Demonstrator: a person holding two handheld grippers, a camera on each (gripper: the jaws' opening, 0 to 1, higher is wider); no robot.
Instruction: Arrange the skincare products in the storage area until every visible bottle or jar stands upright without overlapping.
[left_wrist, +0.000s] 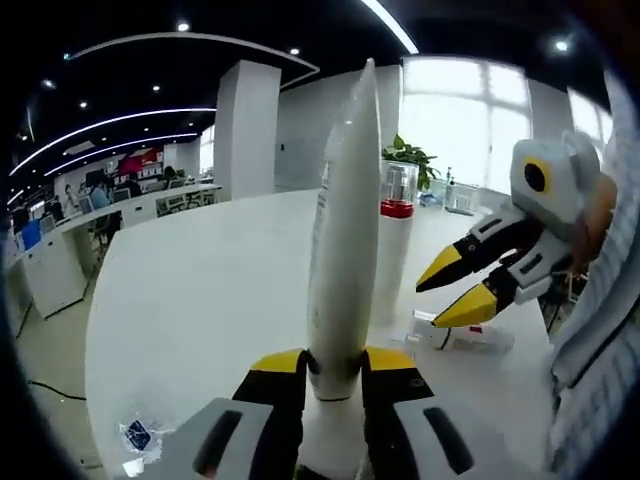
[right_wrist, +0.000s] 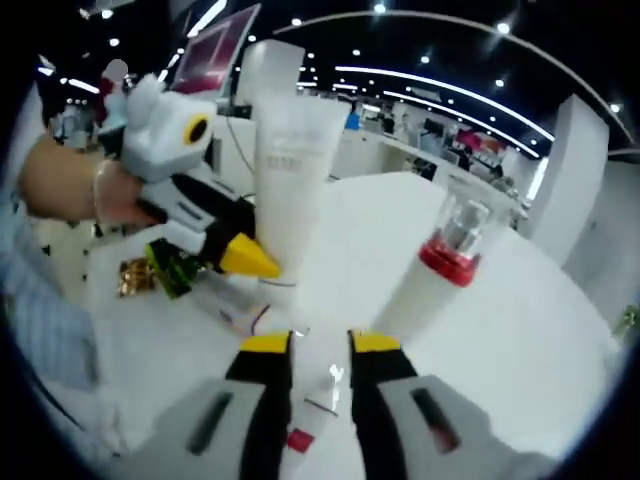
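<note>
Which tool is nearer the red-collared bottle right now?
Right, I'd judge. The right tool, open and empty, hovers just beside the red-collared bottle. The left tool is shut on the white tube, standing a little further off.

office | open-plan desks (left_wrist: 150, 200) | ceiling strip lights (left_wrist: 110, 125) | monitors (left_wrist: 30, 235)

The left gripper (left_wrist: 335, 365) rose from six o'clock in the left gripper view, its yellow-tipped jaws closed tight on the base of a white tube (left_wrist: 345, 230) that stood straight up toward twelve. The right gripper (left_wrist: 452, 293) entered that view from three o'clock, jaws parted and pointing toward nine. In the right gripper view, the right gripper (right_wrist: 320, 345) stood with its jaws a little apart around nothing, and a hand (right_wrist: 75, 185) at nine o'clock held the left gripper.
</note>
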